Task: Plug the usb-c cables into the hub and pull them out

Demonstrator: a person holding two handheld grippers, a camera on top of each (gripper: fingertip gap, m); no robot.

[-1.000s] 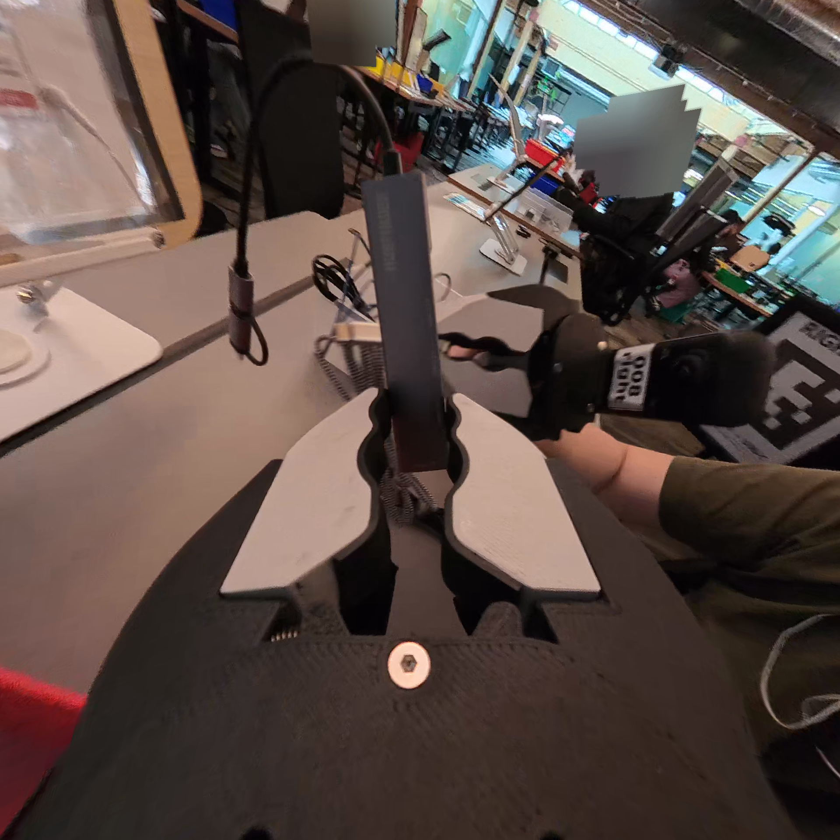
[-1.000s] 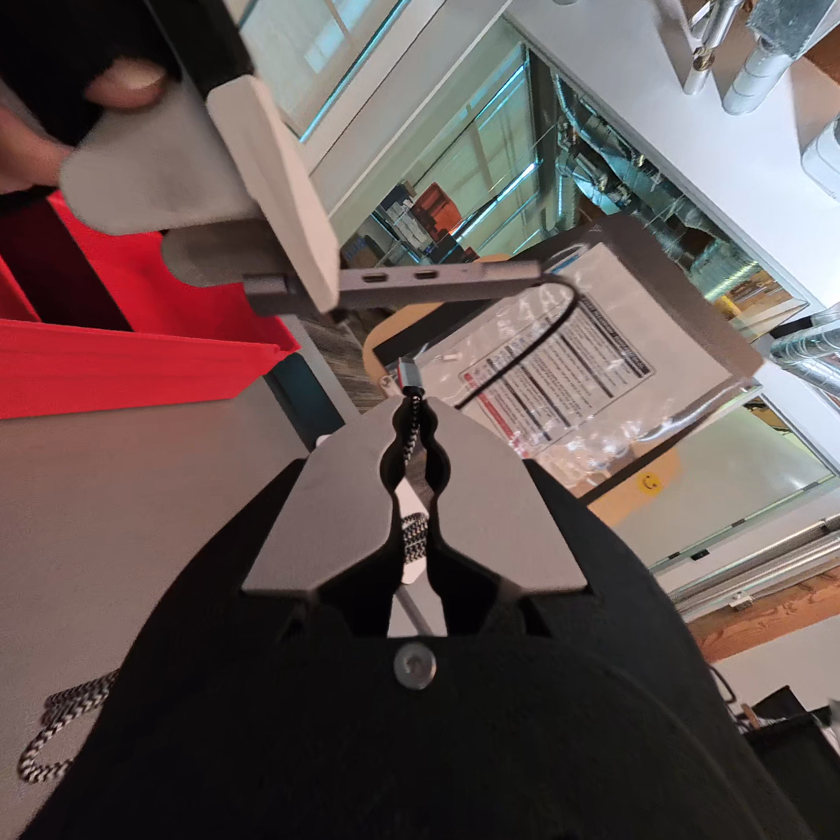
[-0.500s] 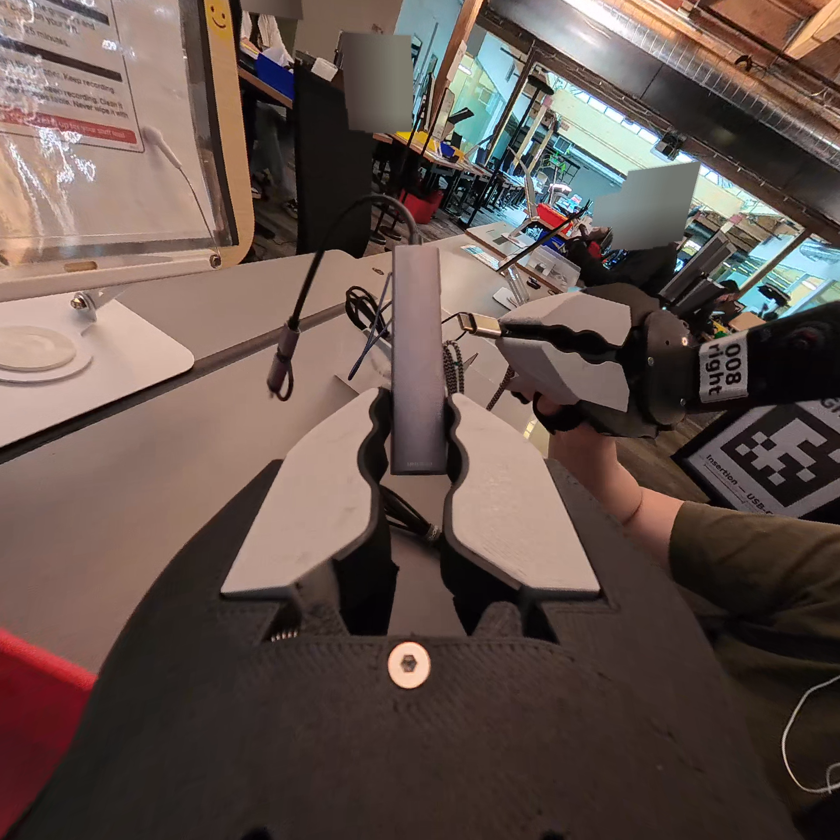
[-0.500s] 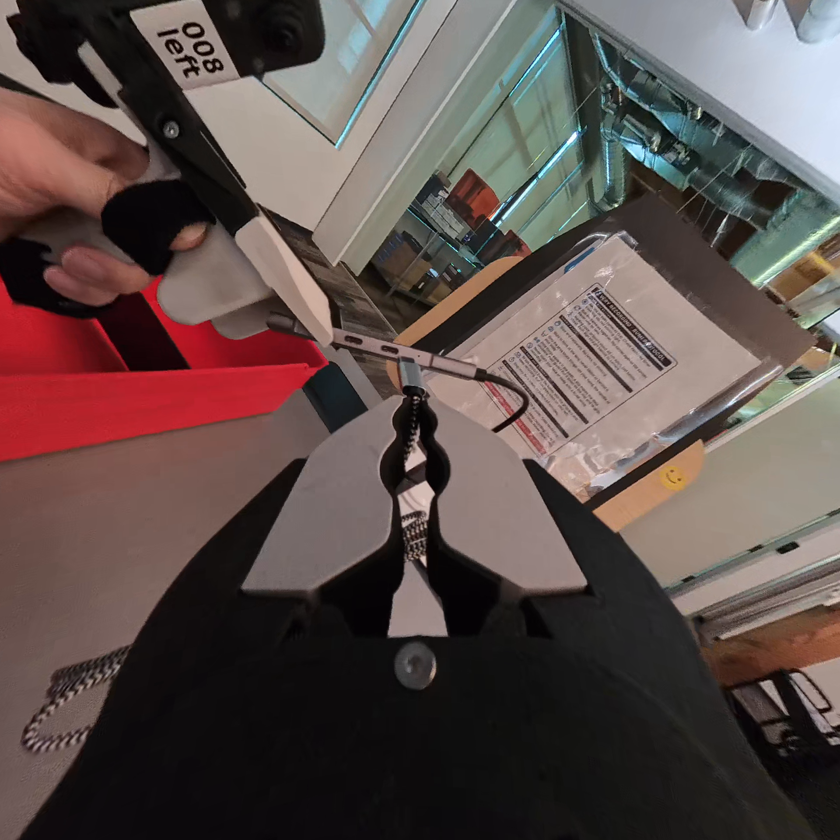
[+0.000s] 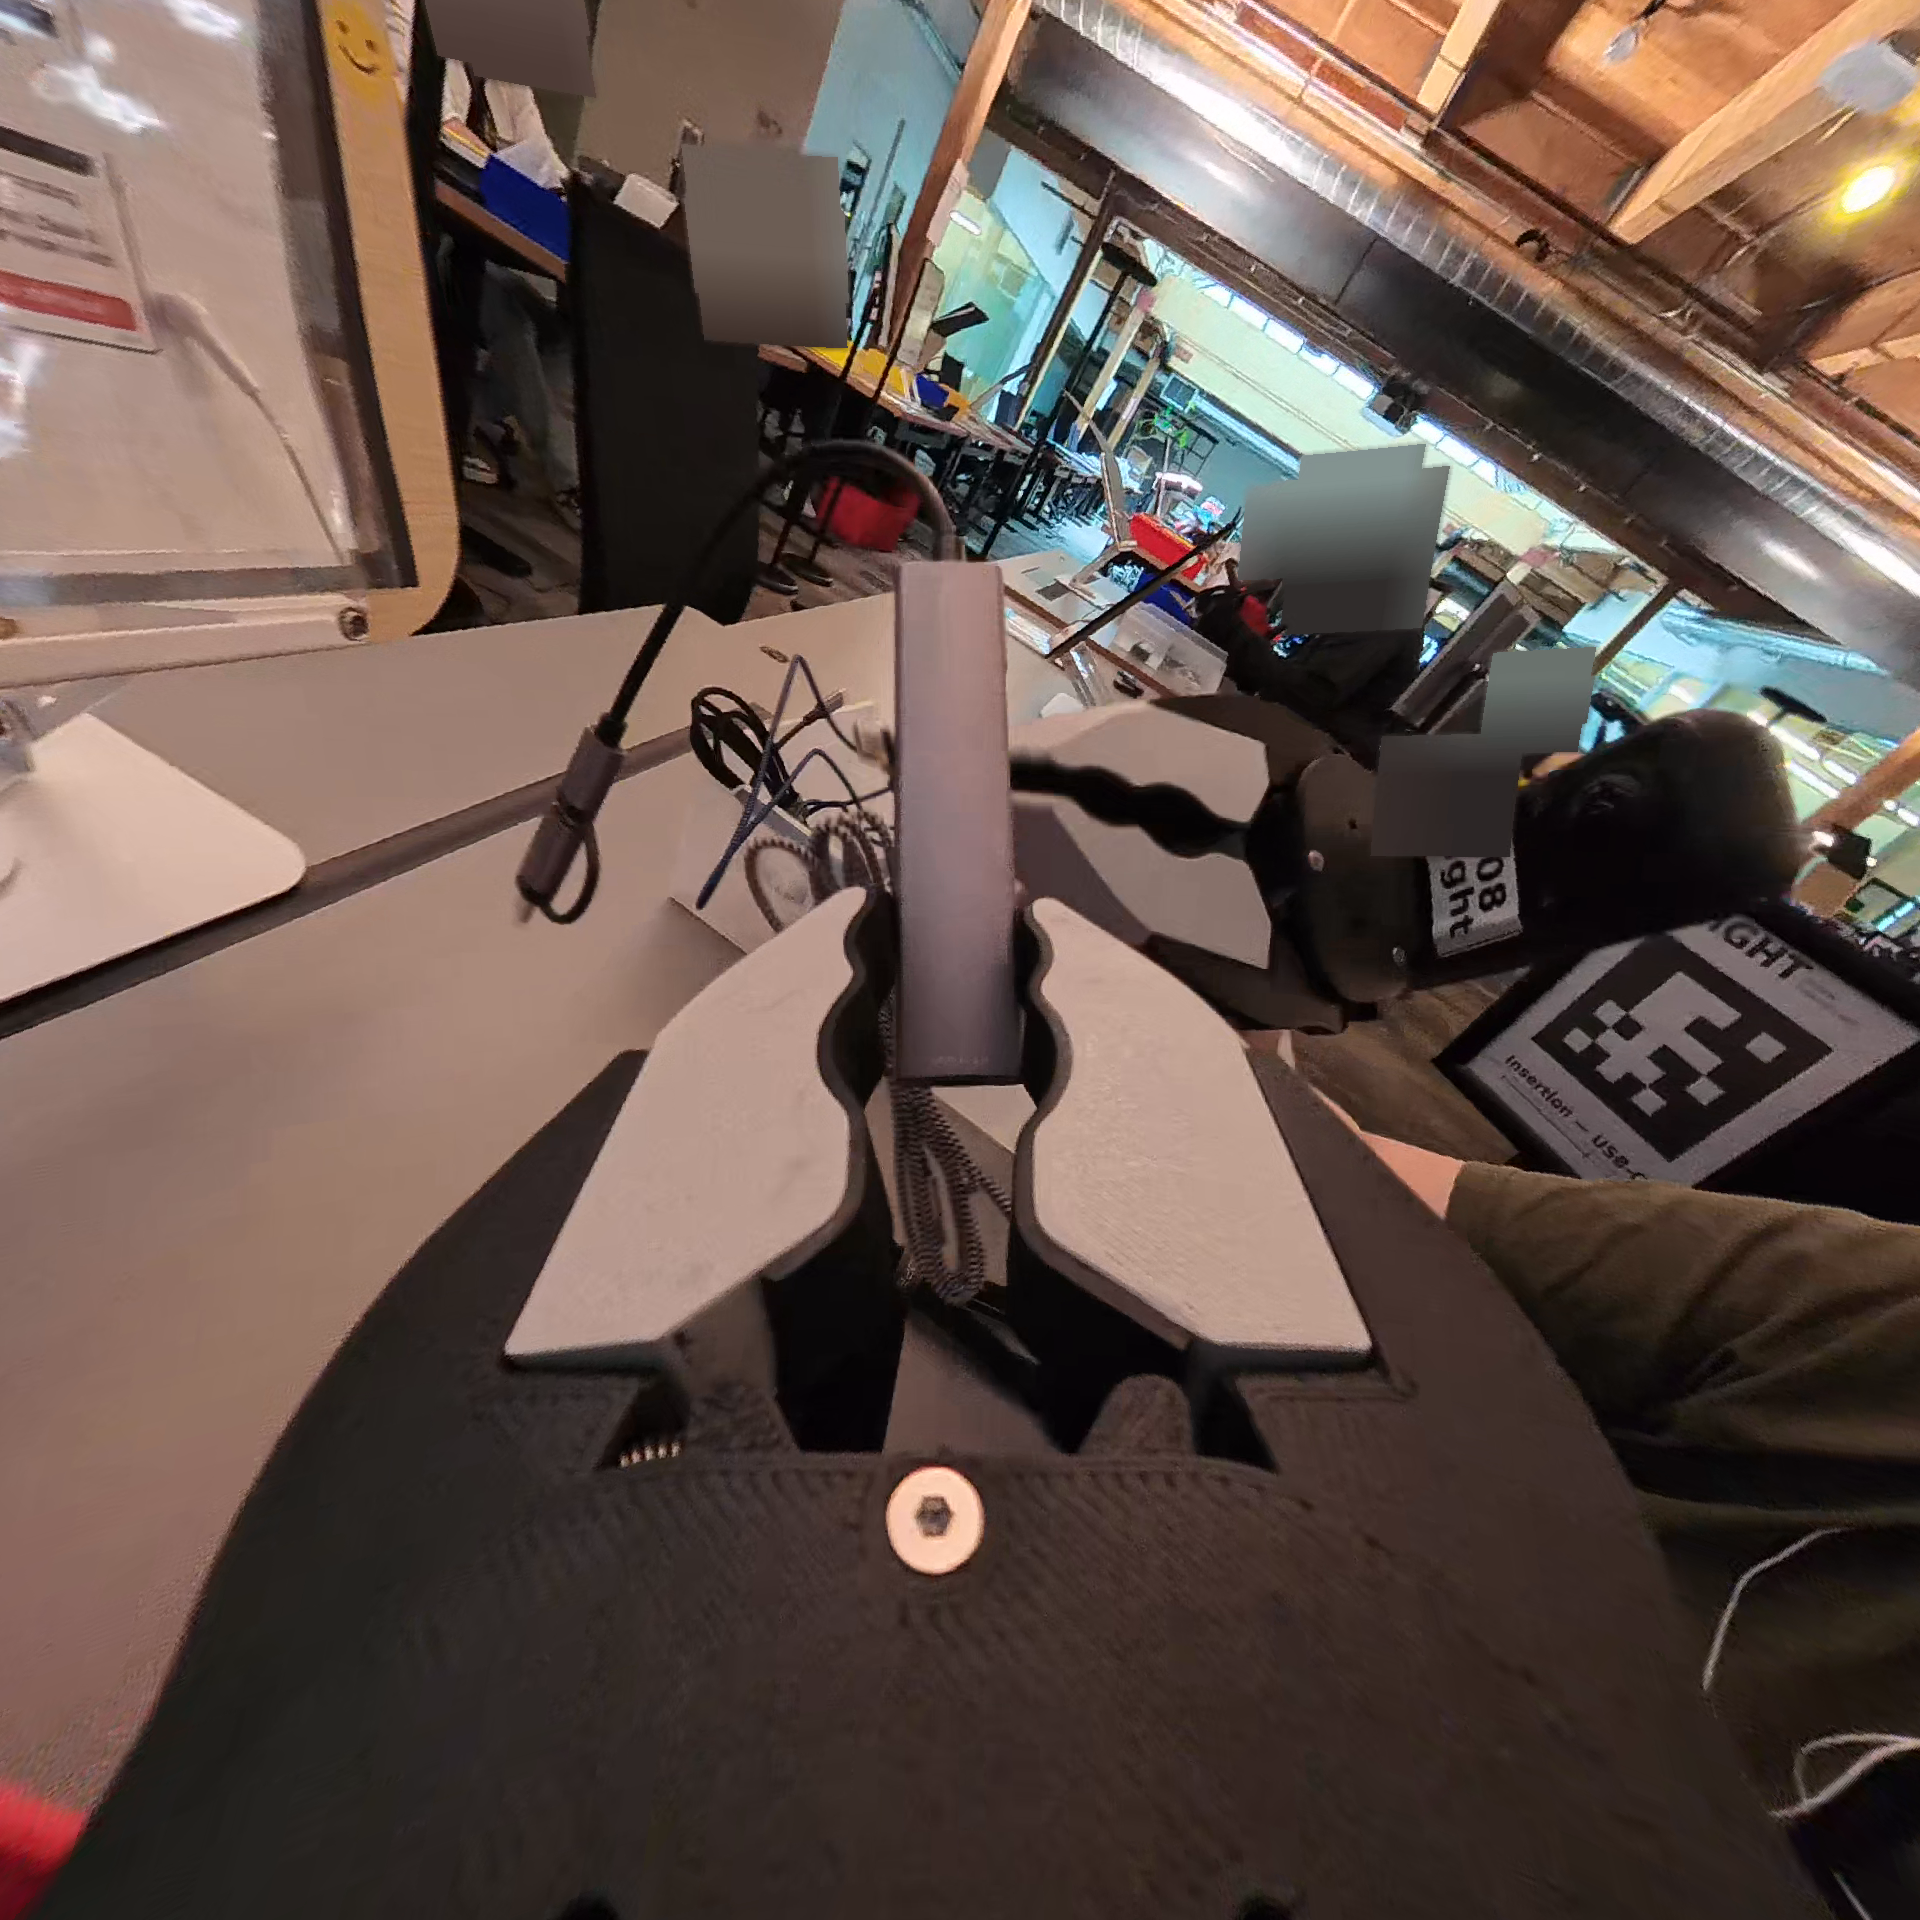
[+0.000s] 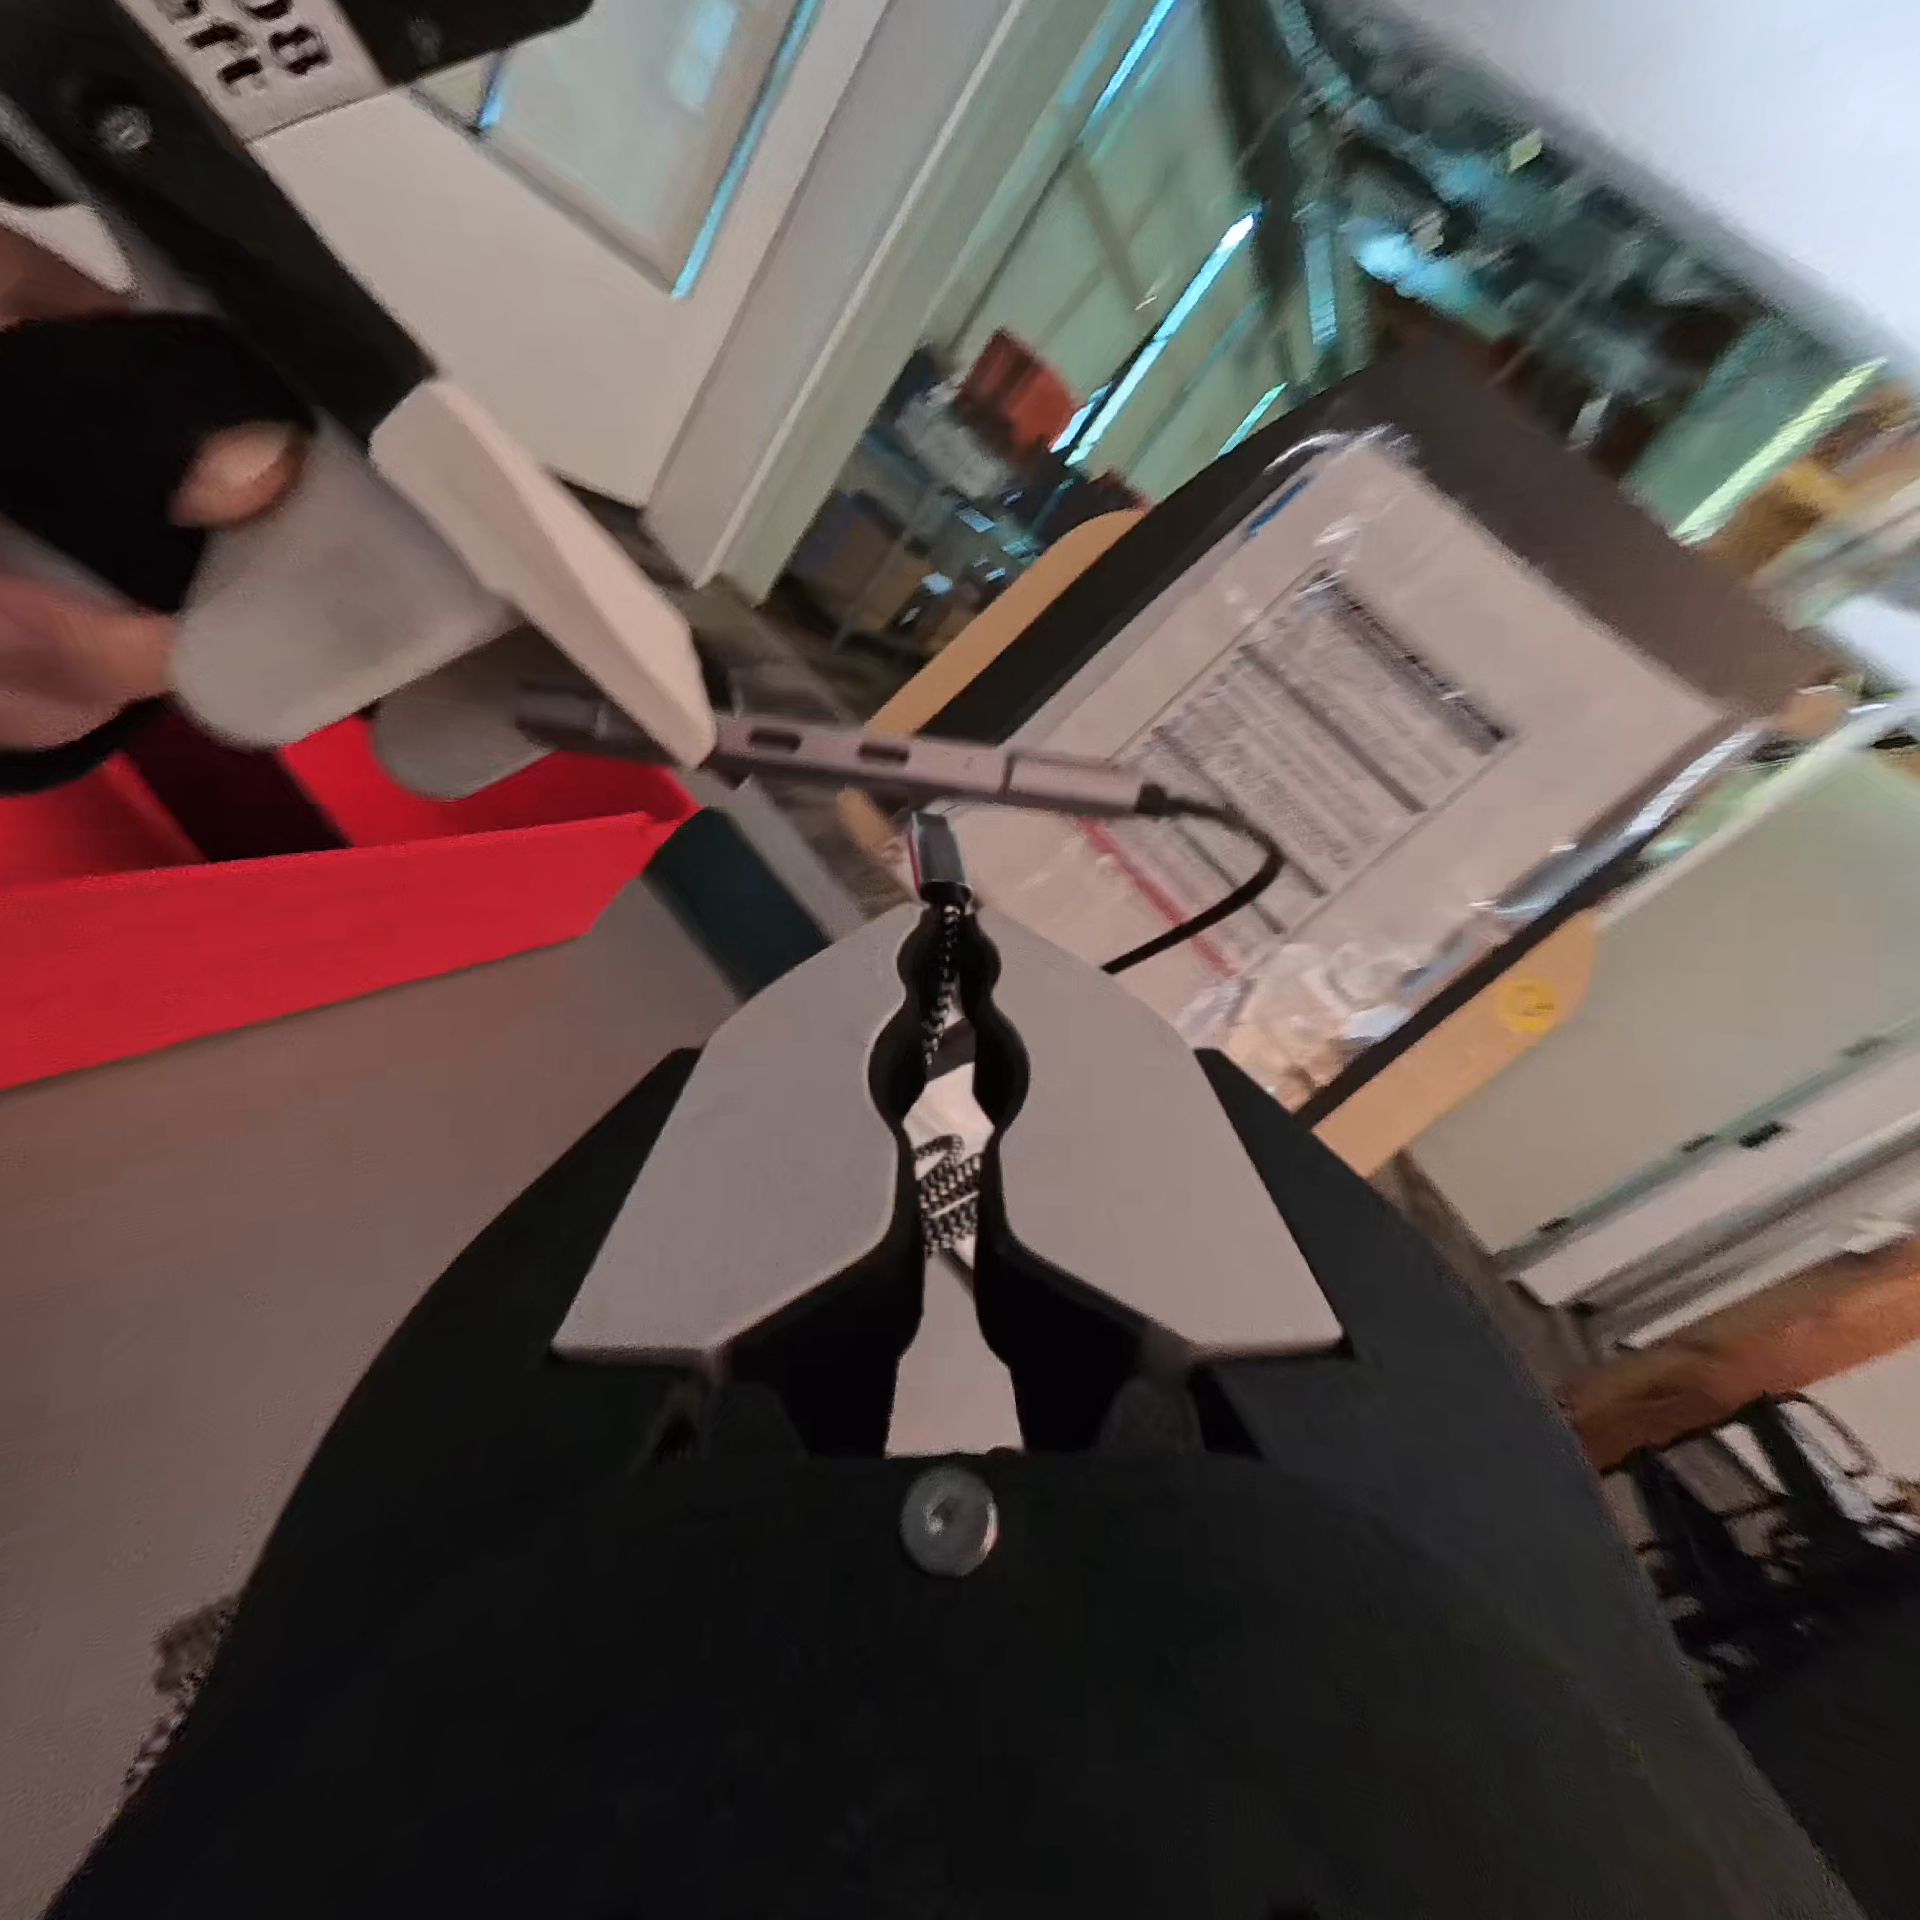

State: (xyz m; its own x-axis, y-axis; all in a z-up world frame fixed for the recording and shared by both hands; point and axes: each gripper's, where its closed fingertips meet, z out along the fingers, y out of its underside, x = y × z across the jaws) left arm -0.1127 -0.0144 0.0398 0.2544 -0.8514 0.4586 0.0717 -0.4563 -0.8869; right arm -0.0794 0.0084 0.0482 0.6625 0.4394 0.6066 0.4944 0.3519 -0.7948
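The left gripper [image 5: 951,935] was clamped on the lower end of the hub [image 5: 951,821], which stood upright above the grey table [image 5: 260,1091]; the hub's own black lead [image 5: 665,634] looped off its top and hung to the left. The right gripper [image 6: 943,925] was closed on the braided cable [image 6: 948,1195] just behind its plug [image 6: 930,847]; the plug tip met the hub's [image 6: 862,753] edge beside two free ports; whether it was seated could not be told. A red bin [image 6: 312,914] sat behind.
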